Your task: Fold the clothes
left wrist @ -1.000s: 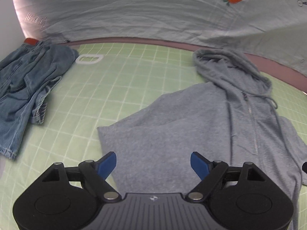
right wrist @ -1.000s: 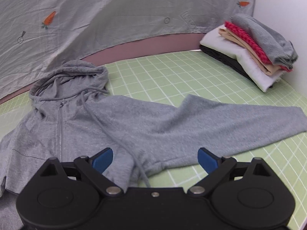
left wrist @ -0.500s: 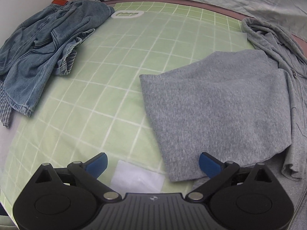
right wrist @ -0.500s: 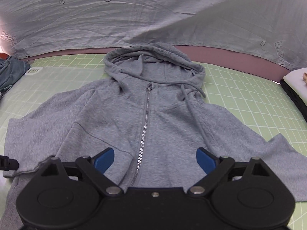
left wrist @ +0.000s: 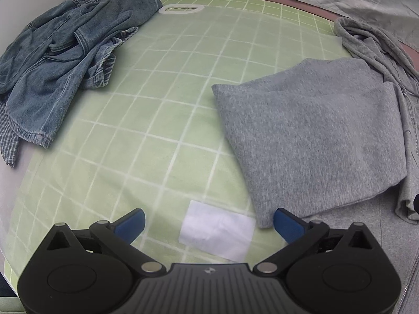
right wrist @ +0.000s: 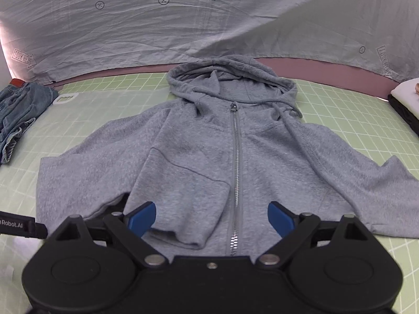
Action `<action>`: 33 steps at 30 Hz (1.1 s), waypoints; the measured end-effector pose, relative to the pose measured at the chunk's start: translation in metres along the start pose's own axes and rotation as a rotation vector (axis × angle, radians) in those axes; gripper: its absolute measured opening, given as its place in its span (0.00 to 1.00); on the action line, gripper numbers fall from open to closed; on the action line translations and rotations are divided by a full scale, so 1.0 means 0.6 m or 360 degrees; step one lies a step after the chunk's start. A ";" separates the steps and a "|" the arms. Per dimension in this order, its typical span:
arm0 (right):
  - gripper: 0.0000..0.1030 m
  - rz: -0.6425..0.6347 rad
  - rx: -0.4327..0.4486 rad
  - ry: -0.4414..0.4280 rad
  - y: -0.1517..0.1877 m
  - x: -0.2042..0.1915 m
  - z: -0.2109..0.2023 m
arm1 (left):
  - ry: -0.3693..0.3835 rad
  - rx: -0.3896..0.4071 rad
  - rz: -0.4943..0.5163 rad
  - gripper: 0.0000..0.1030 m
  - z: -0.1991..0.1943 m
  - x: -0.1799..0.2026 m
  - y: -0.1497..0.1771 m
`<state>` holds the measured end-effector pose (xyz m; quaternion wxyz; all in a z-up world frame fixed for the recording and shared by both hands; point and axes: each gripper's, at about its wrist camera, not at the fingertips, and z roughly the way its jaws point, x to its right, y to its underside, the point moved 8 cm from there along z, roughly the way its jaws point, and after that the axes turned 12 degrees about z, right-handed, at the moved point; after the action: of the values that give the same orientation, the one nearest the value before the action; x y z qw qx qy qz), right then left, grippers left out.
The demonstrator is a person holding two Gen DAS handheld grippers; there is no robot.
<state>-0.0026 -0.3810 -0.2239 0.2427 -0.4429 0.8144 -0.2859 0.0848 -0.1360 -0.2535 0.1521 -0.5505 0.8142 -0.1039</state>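
Green grid cutting mat (left wrist: 162, 110), carrot-print sheet (right wrist: 209, 26) behind, grey zip hoodie (right wrist: 235, 151) spread face up mid-mat

Compared with a second ago my left gripper (left wrist: 208, 223) has let go: jaws fully spread, nothing between them, hovering by the sleeve (left wrist: 309, 141) now folded across the body. Right gripper (right wrist: 211, 218) is spread and empty too, having swung over the hem. I reckon the other sleeve comes next
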 end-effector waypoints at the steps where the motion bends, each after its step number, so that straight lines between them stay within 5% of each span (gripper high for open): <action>1: 0.90 -0.0018 0.0002 -0.0011 0.005 -0.009 -0.002 | 0.0010 -0.0006 0.0010 1.00 0.002 0.000 0.001; 14: 0.83 -0.0315 -0.0028 0.0025 0.024 -0.063 0.018 | 0.0101 -0.0024 0.0035 1.00 0.017 0.004 0.000; 17: 0.74 -0.0333 -0.0048 0.0007 0.024 -0.063 0.023 | 0.0101 -0.0015 0.0018 1.00 0.017 0.004 0.002; 20: 0.45 -0.0355 -0.0091 -0.0020 0.029 -0.064 0.028 | 0.0095 0.0001 0.0012 1.00 0.016 0.004 0.003; 21: 0.28 -0.0361 -0.0107 -0.0025 0.031 -0.064 0.030 | 0.0093 0.0006 0.0011 1.00 0.016 0.004 0.003; 22: 0.23 -0.0358 -0.0119 -0.0027 0.032 -0.062 0.031 | 0.0092 0.0009 0.0009 1.00 0.015 0.003 0.004; 28: 0.08 -0.0178 -0.0132 -0.0127 0.012 -0.029 0.025 | 0.0089 0.0050 0.0024 1.00 0.014 0.004 0.006; 33: 0.06 -0.0043 -0.0070 -0.0147 -0.017 0.008 0.006 | 0.0091 0.0098 0.0054 1.00 0.013 0.006 0.009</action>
<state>0.0037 -0.3905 -0.2203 0.2664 -0.4718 0.8023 -0.2505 0.0816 -0.1373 -0.2633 0.1473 -0.5284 0.8240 -0.1419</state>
